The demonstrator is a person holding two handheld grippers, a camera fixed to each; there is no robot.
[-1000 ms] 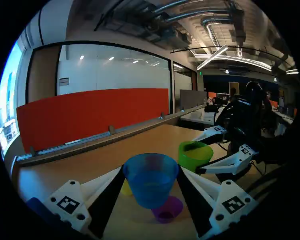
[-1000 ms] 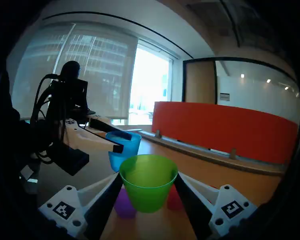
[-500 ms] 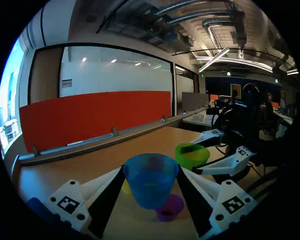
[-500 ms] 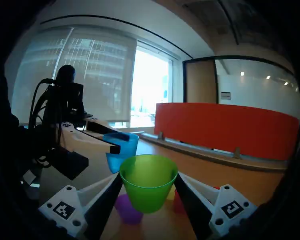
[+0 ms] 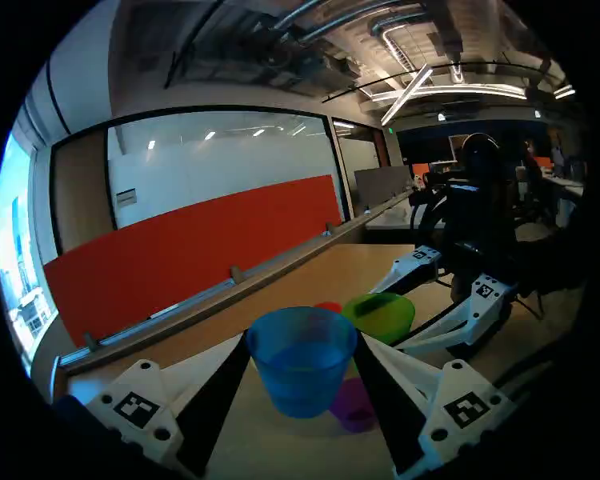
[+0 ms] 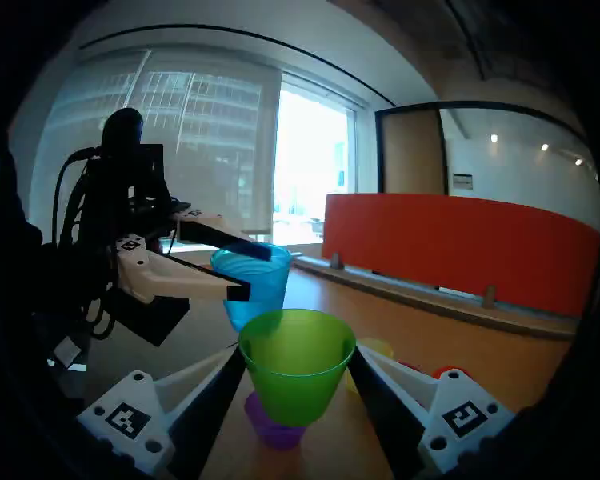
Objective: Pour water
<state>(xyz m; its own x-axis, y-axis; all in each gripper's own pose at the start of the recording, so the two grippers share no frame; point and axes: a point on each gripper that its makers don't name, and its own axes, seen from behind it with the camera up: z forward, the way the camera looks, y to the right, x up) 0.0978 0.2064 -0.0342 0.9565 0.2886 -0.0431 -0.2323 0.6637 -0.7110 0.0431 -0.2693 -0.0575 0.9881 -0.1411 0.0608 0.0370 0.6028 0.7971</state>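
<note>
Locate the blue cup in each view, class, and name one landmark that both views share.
Left gripper view: blue cup low centre, gripped between the left tongs in the foreground.
Right gripper view: blue cup left of centre, behind the green cup, held in the left tongs farther off.
Shared landmark: the orange partition behind the cups.

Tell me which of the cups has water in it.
The blue cup, clamped in the left gripper: a liquid level shows through its wall. The green cup in the right gripper looks empty.
</note>
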